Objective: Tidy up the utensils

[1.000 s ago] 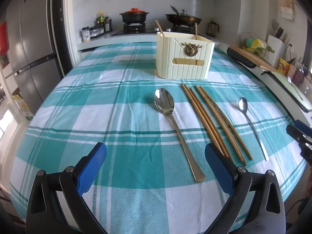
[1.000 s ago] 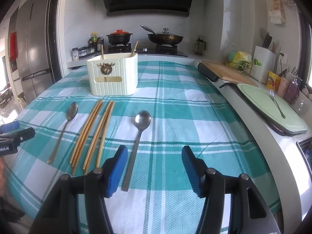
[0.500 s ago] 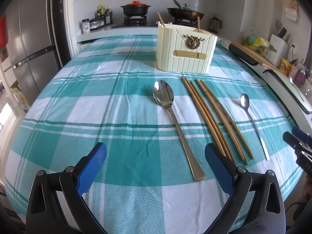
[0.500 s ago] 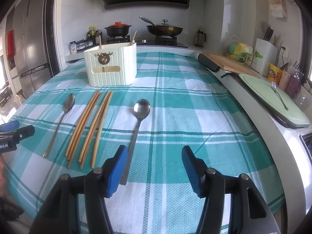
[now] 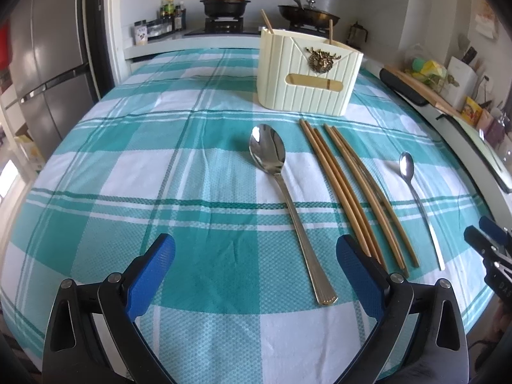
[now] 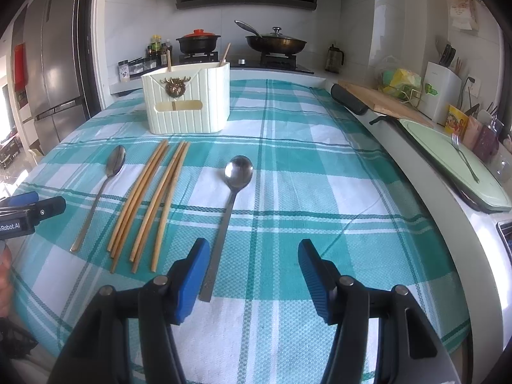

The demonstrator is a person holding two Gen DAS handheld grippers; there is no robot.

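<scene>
On the teal checked tablecloth lie a gold-handled spoon, several wooden chopsticks and a smaller silver spoon, all in front of a cream utensil holder. My left gripper hangs open above the cloth, with the gold spoon's handle end between its fingers but untouched. My right gripper is open too. The silver spoon lies ahead of it, handle end beside the left finger. The chopsticks, the gold spoon and the holder lie further left.
Two chopsticks stand in the holder. Behind the table runs a counter with a stove, a black pot and a wok. A cutting board, a green tray with a fork and a knife block line the right side. A fridge stands on the left.
Both views have tipped slightly downward, so the table contents sit a little higher in the pictures. Nothing on the table has moved, and both grippers keep the same opening.
</scene>
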